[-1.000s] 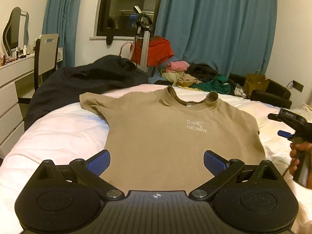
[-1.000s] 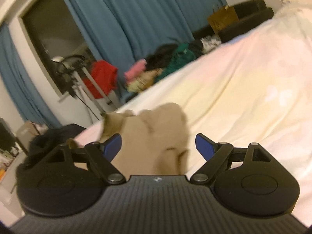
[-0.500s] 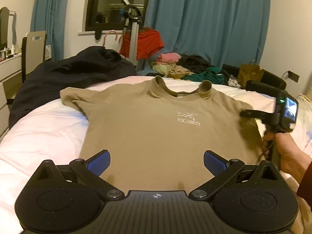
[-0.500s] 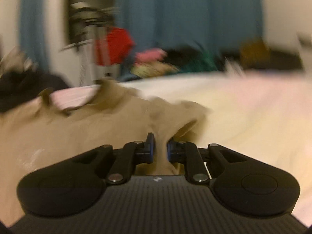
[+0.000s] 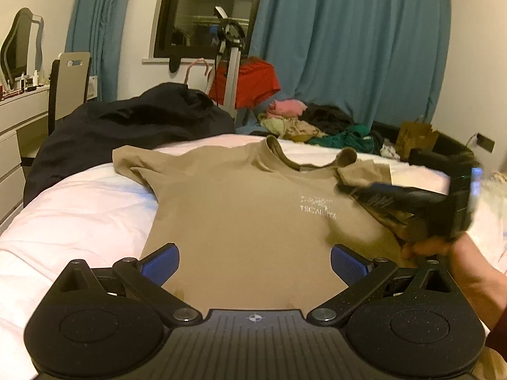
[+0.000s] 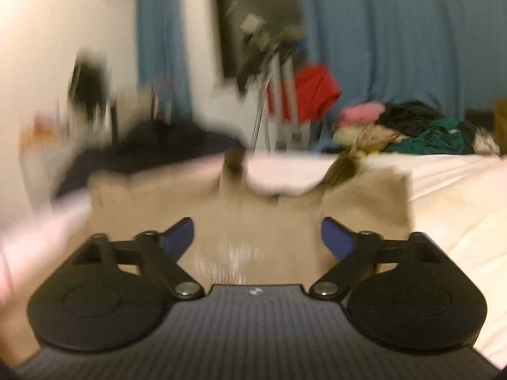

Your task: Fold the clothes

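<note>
White bedding covers the bed (image 5: 79, 209), the biggest thing in both views, and it carries everything else here. Blue curtains (image 5: 348, 47) hang behind it on either side of a dark window (image 5: 206, 12). A dark, rumpled duvet or coat (image 5: 126, 126) is heaped at the far left corner of the mattress. Spread flat across the middle, front side up with the collar toward the window, lies the tan T-shirt (image 5: 247, 209); its white chest print faces up, its left-hand sleeve lies out flat, and its right-hand sleeve is doubled over onto the body with a straight folded edge, as the blurred right wrist view (image 6: 364, 196) also shows. Beyond the far edge sits a jumbled pile of clothes (image 5: 317, 123) in pink, black, green and cream, beside a red garment (image 5: 256, 82) draped over a stand. The left gripper (image 5: 255, 259) hovers over the shirt's hem, fingers spread wide and holding nothing. The right gripper (image 6: 256, 234) is over the chest print, its blue pads likewise parted and empty, gripped by a hand (image 5: 434, 247).
</note>
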Tool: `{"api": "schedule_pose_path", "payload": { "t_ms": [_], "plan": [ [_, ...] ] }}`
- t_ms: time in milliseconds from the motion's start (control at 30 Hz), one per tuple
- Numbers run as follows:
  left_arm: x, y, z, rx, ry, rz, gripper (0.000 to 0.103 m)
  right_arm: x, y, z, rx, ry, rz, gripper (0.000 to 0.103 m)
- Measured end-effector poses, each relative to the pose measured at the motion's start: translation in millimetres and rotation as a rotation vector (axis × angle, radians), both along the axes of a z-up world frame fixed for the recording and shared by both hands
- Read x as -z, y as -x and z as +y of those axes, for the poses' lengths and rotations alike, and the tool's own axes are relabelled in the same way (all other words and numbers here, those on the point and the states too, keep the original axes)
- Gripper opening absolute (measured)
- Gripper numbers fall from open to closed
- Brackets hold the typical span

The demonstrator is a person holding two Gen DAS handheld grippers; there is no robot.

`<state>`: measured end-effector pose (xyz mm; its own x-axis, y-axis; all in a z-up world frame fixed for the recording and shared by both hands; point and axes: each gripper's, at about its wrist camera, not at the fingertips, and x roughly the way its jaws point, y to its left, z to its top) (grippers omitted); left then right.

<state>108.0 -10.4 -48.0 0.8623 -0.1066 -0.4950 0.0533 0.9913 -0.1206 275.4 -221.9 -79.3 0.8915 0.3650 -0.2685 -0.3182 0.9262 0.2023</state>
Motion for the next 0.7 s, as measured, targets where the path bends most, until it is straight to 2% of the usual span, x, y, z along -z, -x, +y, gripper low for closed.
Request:
{"api": "schedule_pose_path", "payload": {
  "t_ms": [33,100,167,233,400,433,533,567,600,700],
  "plan": [
    [-1.0,1.3,0.5,0.001,0.005,-0.003,0.103,-6.0,1.8,-12.7,0.031,-0.071,-0.011,0.09],
    [-0.8,1.1,0.4,0.002,0.012,-0.001,0.103,-10.9,-1.4,-39.5,0.136,-0.158,0.025,0.089],
    [0.0,0.3,0.0,0.003,0.017,0.001,0.103,-5.3,-9.7,-62.4,0.236,-0.207,0.087,0.089],
    [0.7,-0.5,-0.5,0.003,0.022,0.004,0.103,9.4,-17.3,-81.1,0.29,-0.256,0.169,0.09],
    [2.6,-2.5,-1.5,0.005,0.036,0.011,0.103,42.6,-20.6,-95.3,0.277,-0.392,0.308,0.087],
    [2.9,-2.9,-1.7,0.006,0.038,0.013,0.103,47.3,-20.3,-94.4,0.264,-0.409,0.327,0.083],
    [5.1,-4.1,-1.9,0.002,0.04,0.022,0.103,49.9,-15.8,-81.6,0.234,-0.361,0.349,0.054],
    [5.8,-4.2,-1.8,0.001,0.041,0.025,0.103,46.2,-12.9,-76.7,0.238,-0.323,0.333,0.035],
    [6.5,-4.1,-1.6,0.0,0.041,0.028,0.102,42.5,-10.0,-71.7,0.243,-0.284,0.316,0.029],
    [7.5,-3.5,-1.4,-0.002,0.042,0.033,0.103,30.4,-0.1,-75.7,0.296,-0.225,0.262,0.024]
  ]
}}
